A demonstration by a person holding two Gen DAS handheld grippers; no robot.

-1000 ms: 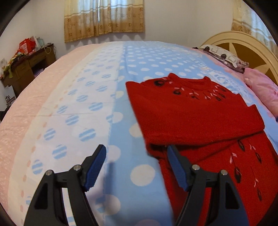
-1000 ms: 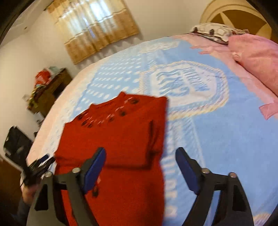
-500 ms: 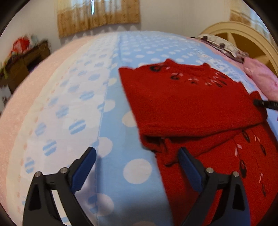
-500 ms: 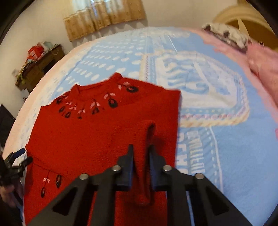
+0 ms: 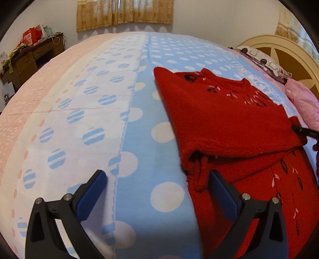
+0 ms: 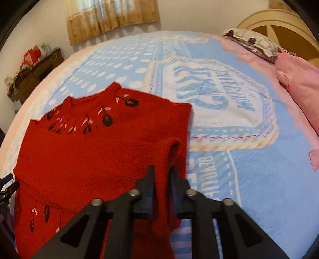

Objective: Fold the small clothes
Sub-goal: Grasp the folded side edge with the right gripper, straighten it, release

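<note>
A red knitted sweater [image 5: 229,123] with dark leaf stitching lies on the bed, its sleeves folded across the chest. My right gripper [image 6: 162,169] has a folded sleeve [image 6: 165,151] filling the narrow gap between its pads, and its jaws are opening. That same gripper's tip [image 5: 303,131] shows at the sweater's right edge in the left wrist view. Wide and still opening, my left gripper [image 5: 155,175] hovers over the dotted blanket with nothing between its fingers. Its right finger [image 5: 219,185] sits at the sweater's folded left edge.
The blue-and-white dotted blanket [image 5: 99,103] covers the bed. A pink pillow [image 6: 299,79] and a cream headboard [image 5: 279,49] are on the right. A cluttered wooden desk [image 5: 26,57] stands by the far left wall, under curtains [image 5: 123,14].
My right gripper came down onto the folded sleeve and closed on it, then widened slightly. The left gripper's jaws spread wider beside the sweater's edge.
</note>
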